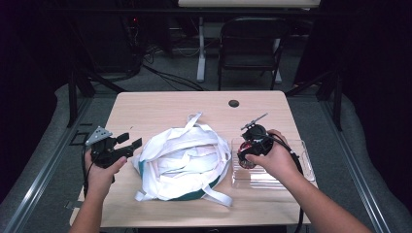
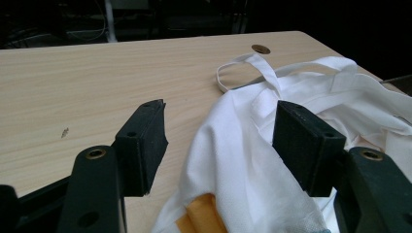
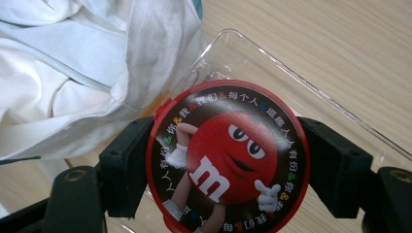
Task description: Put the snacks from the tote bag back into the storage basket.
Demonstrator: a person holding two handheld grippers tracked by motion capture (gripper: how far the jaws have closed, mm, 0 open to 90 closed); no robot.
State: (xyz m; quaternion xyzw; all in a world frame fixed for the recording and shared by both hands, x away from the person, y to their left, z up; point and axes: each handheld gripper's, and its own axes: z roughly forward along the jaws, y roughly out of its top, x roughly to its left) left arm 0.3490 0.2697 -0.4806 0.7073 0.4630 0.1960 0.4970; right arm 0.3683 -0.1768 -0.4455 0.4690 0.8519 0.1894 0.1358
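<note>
A crumpled white cloth bag [image 1: 182,162] with long straps lies in the middle of the table; its cloth [image 2: 252,160] reaches between the left jaws, and an orange patch [image 2: 201,218] shows under it. My left gripper [image 1: 130,144] is open at the bag's left edge. My right gripper [image 1: 247,151] is shut on a round red candy tin [image 3: 228,158] with a cartoon lid, held just above the left end of a clear plastic tray [image 1: 286,170]. The tray's wall [image 3: 311,92] shows behind the tin, with the bag [image 3: 73,73] to its left.
A round cable hole [image 1: 233,103] sits near the table's far edge. Bare wood lies left of the bag [image 2: 73,87] and along the far side. A dark folding chair [image 1: 250,46] and a white table leg [image 1: 201,48] stand beyond the table.
</note>
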